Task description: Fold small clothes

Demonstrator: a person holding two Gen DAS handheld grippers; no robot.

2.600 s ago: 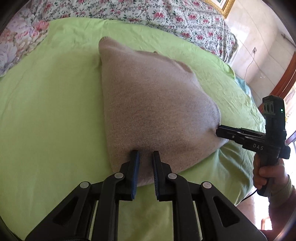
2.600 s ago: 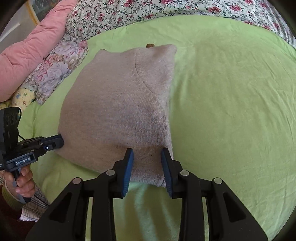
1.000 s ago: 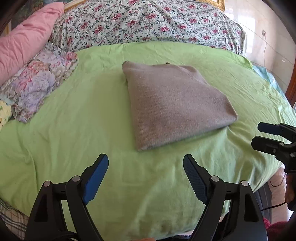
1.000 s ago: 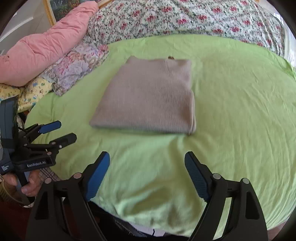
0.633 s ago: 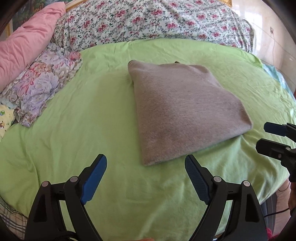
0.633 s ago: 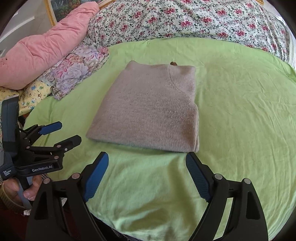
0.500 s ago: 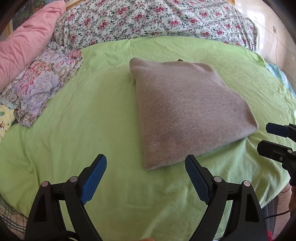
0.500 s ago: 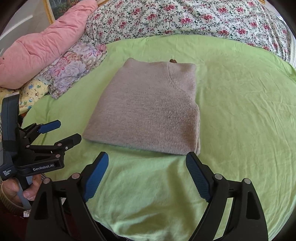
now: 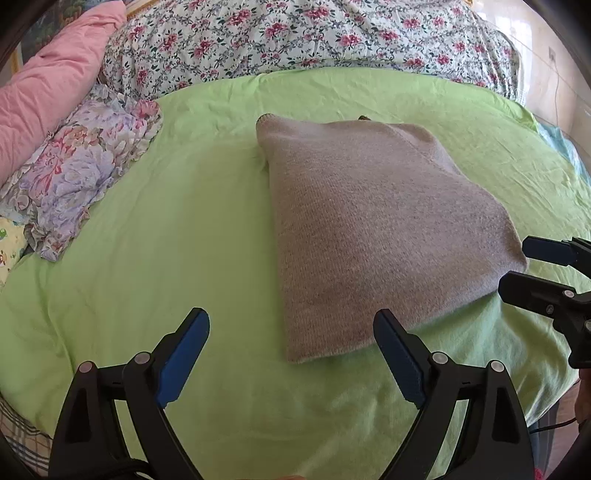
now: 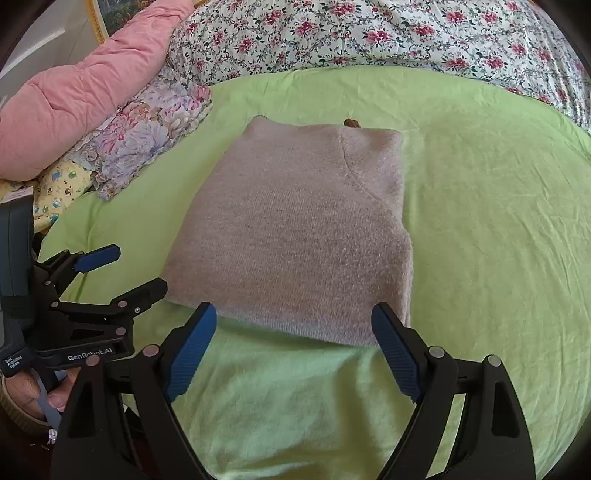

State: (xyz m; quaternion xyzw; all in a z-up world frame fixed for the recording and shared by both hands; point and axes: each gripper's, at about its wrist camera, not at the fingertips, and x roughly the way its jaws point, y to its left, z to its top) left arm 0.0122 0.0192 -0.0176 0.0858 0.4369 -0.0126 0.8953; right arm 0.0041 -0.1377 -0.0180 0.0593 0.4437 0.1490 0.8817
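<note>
A beige knit sweater (image 9: 369, 229) lies folded into a flat rectangle on the green bedsheet (image 9: 166, 258); it also shows in the right wrist view (image 10: 299, 236). My left gripper (image 9: 291, 350) is open and empty, just short of the sweater's near left corner. My right gripper (image 10: 295, 347) is open and empty, its jaws straddling the sweater's near edge. Each gripper appears in the other's view, the right one (image 9: 535, 269) by the sweater's right corner, the left one (image 10: 110, 273) by its left corner.
A pink quilt (image 10: 81, 99) and a purple floral cloth (image 10: 144, 136) lie at the back left. A rose-patterned bedspread (image 10: 369, 33) runs along the back. The green sheet's front edge drops off close to the grippers.
Both grippers let go of the sweater and opened wide, pulled back, and have since moved forward toward its near edge. The sweater lies unchanged.
</note>
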